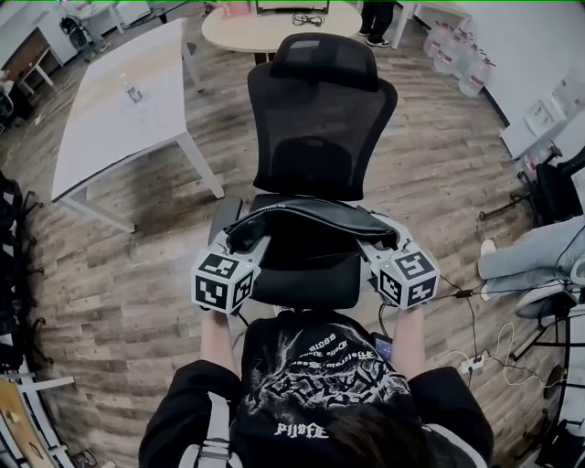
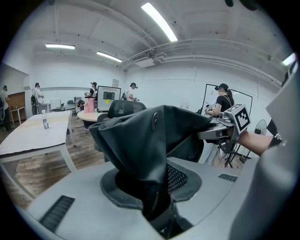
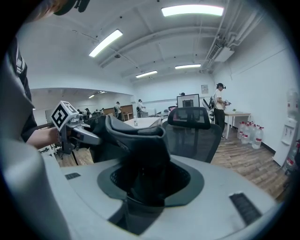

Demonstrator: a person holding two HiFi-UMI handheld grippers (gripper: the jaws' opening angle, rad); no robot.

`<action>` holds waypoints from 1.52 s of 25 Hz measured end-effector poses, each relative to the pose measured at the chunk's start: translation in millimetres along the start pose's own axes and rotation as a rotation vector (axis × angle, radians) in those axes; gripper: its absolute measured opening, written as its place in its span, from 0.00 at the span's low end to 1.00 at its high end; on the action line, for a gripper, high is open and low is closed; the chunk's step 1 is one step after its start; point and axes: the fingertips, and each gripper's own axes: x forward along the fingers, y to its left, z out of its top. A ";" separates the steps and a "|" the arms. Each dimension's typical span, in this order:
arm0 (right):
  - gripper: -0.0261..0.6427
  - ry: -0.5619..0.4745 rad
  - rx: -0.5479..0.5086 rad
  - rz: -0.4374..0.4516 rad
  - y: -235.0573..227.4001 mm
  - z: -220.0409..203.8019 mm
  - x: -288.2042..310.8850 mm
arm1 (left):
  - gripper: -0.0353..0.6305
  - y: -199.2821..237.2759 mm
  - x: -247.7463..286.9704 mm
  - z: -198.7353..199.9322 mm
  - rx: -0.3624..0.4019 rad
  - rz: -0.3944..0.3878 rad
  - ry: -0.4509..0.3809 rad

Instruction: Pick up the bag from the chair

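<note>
Pinching one end each, left claw [image 1: 245, 239] and right claw [image 1: 378, 243] hold the black bag [image 1: 311, 214] stretched over the office chair [image 1: 320, 119] seat; either fabric bite could slip, dropping that end.

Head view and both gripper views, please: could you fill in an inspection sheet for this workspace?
Surface: black chair seat, mesh backrest upright behind it.
Job's things: black bag, stretched across above the seat between both grippers; whether it is clear of the seat cannot be told.
Clutter: nothing seen on the seat besides the bag.
Grippers: left gripper shut on the bag's left end; right gripper shut on its right end.
Cables: a cable runs over the floor to a power strip, right of the person.
Surroundings: white table at left, round table beyond the chair, water bottles at far right.
</note>
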 end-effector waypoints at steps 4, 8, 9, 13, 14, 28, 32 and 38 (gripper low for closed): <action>0.29 -0.023 -0.012 -0.003 2.7 11.4 -4.1 | 0.21 -0.7 -8.4 11.6 0.025 0.008 -0.015; 0.29 -0.042 -0.024 -0.008 5.4 21.4 -9.2 | 0.21 -2.8 -16.0 21.1 0.054 0.006 -0.023; 0.29 -0.048 -0.025 -0.011 5.5 23.8 -10.3 | 0.21 -3.1 -17.5 23.6 0.057 0.006 -0.026; 0.29 -0.066 -0.028 -0.021 4.1 31.0 -12.3 | 0.21 -4.1 -20.4 32.0 0.071 0.006 -0.038; 0.29 -0.068 -0.029 -0.025 3.3 32.5 -12.4 | 0.21 -4.3 -20.6 33.9 0.075 0.007 -0.039; 0.29 -0.115 -0.055 -0.034 -4.6 45.3 7.3 | 0.21 11.7 -13.4 46.3 0.099 0.045 -0.067; 0.29 -0.132 -0.070 -0.033 -5.6 50.4 11.7 | 0.21 15.2 -14.2 49.6 0.100 0.053 -0.084; 0.29 -0.132 -0.069 -0.032 -6.4 50.1 14.7 | 0.21 17.3 -13.5 50.3 0.103 0.059 -0.088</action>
